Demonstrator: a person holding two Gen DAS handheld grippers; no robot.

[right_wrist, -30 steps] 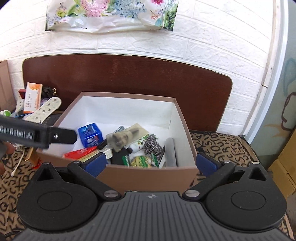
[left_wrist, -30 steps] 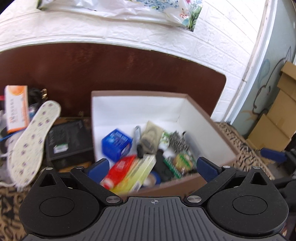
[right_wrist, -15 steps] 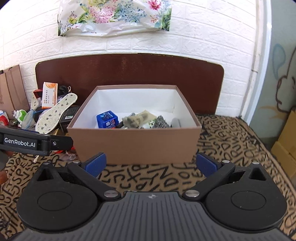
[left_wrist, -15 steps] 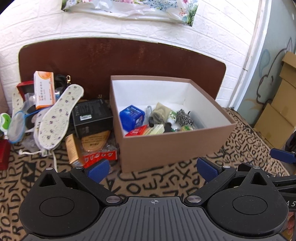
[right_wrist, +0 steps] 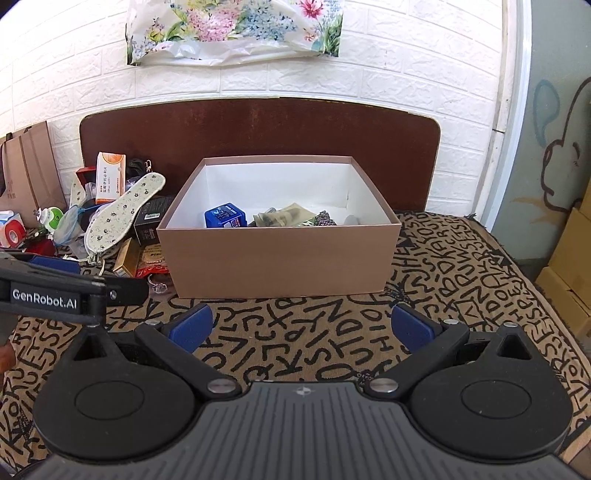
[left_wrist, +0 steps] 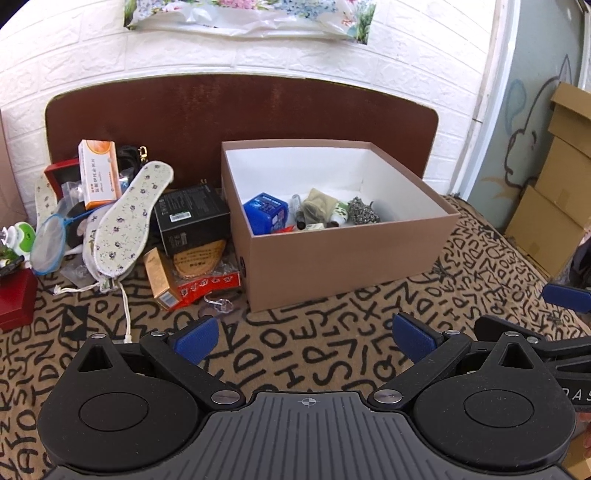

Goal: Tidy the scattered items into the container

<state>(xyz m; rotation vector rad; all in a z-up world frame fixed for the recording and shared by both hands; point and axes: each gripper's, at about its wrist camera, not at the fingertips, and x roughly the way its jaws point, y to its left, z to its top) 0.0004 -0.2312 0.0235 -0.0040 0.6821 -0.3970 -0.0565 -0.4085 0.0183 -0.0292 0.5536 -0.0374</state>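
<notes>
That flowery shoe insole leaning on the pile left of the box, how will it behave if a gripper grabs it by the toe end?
The insole looks thin and flat, so it will probably droop when held by one end. It seems light. It rests propped across the drawstring pouch and other clutter, so lifting it may shift its neighbours.

Letter-patterned rug (right_wrist: 461, 266) underfoot; dark brown headboard (right_wrist: 258, 129) along its far edge; floral plastic bag (right_wrist: 236, 29) on white brick wall (right_wrist: 406, 55); cardboard boxes (left_wrist: 554, 206) off right edge.
</notes>
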